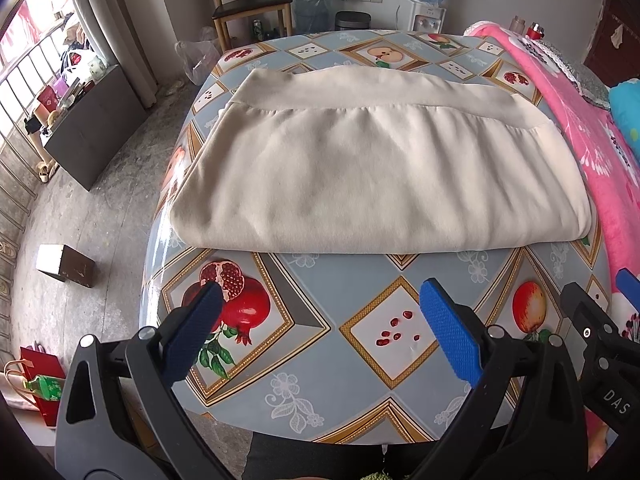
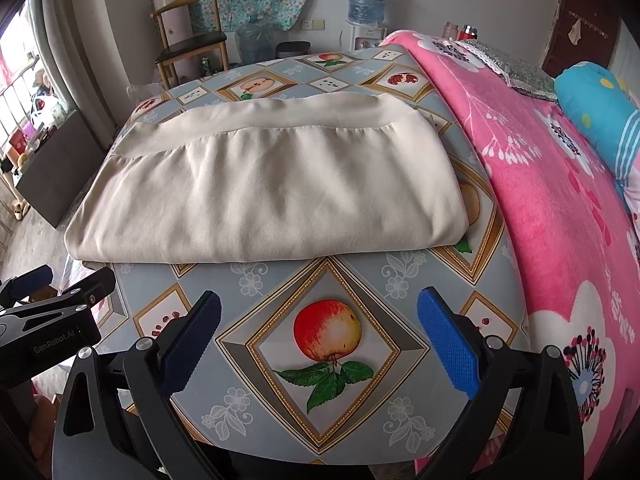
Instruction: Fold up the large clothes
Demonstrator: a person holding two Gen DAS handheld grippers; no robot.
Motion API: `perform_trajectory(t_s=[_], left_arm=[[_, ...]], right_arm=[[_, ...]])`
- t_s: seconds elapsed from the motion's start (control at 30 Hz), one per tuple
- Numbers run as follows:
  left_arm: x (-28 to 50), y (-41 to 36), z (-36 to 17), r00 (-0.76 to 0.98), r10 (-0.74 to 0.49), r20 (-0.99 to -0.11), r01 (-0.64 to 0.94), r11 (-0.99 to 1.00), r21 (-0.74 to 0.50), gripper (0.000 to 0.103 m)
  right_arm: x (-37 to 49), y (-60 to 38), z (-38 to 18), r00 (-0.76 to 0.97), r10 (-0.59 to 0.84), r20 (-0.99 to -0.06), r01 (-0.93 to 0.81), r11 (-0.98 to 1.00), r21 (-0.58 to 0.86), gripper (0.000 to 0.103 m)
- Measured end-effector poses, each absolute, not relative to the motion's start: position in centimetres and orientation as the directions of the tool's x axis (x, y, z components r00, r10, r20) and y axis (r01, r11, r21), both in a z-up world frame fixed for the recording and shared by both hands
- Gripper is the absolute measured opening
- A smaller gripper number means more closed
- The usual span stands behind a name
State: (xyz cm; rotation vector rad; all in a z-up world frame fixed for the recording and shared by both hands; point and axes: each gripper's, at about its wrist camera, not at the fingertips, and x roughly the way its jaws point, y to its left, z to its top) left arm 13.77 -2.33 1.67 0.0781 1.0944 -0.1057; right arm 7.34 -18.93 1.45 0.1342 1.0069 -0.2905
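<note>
On the table [image 1: 320, 360] the folded cream garment [image 1: 380, 176] lies long axis left-right, waistband far; both grippers' jaws gape, empty.

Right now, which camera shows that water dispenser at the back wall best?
The left wrist view: the water dispenser shows bottle, white body and taps. In the right wrist view the table hides its lower part.

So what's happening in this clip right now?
A person is folding a large cream garment on a table covered with a fruit-print tablecloth. The garment lies folded into a flat rectangle, its wide band along the far edge. Both the left gripper and the right gripper are open and empty, held above the near part of the table, short of the garment and touching nothing. A pink floral blanket lies to the right.
</note>
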Motion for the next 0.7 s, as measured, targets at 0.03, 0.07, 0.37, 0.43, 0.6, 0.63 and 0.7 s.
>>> perform_trajectory(t_s=[0.03, 0.07, 0.37, 0.43, 0.6, 0.63, 0.7], left_arm=[[13.78, -2.33, 1.70, 0.455, -0.047, -0.889, 0.125, 0.992, 0.011, 0.095], [13.75, -2.33, 1.66, 0.455, -0.047, -0.889, 0.124, 0.992, 0.011, 0.095], [13.78, -2.42, 1.75, 0.456, -0.046, -0.889, 0.125, 0.992, 0.012, 0.095], [13.83, -2.45, 1.83, 0.457, -0.046, -0.888, 0.125, 0.992, 0.013, 0.095], [13.77, -2.53, 1.82, 0.457, -0.046, -0.888, 0.125, 0.992, 0.012, 0.095], [13.84, -2.51, 1.89, 0.457, -0.046, -0.888, 0.125, 0.992, 0.013, 0.095], [13.81, -2.70, 2.06, 0.459, -0.046, -0.887, 0.126, 0.992, 0.015, 0.095]], right_arm=[[7.33, -18.93, 1.45, 0.500, -0.177, -0.848, 0.301, 0.954, -0.022, 0.096], [7.34, -18.93, 1.45, 0.500, -0.176, -0.848, 0.300, 0.954, -0.021, 0.096], [7.26, -19.06, 1.45, 0.501, -0.177, -0.847, 0.299, 0.954, -0.023, 0.096], [7.23, -19.23, 1.47, 0.500, -0.177, -0.848, 0.300, 0.954, -0.022, 0.096], [7.21, -19.35, 1.54, 0.501, -0.178, -0.847, 0.298, 0.954, -0.024, 0.096], [7.22, -19.35, 1.52, 0.500, -0.177, -0.847, 0.298, 0.954, -0.024, 0.096], [7.22, -19.31, 1.52, 0.500, -0.178, -0.848, 0.299, 0.954, -0.024, 0.096]])
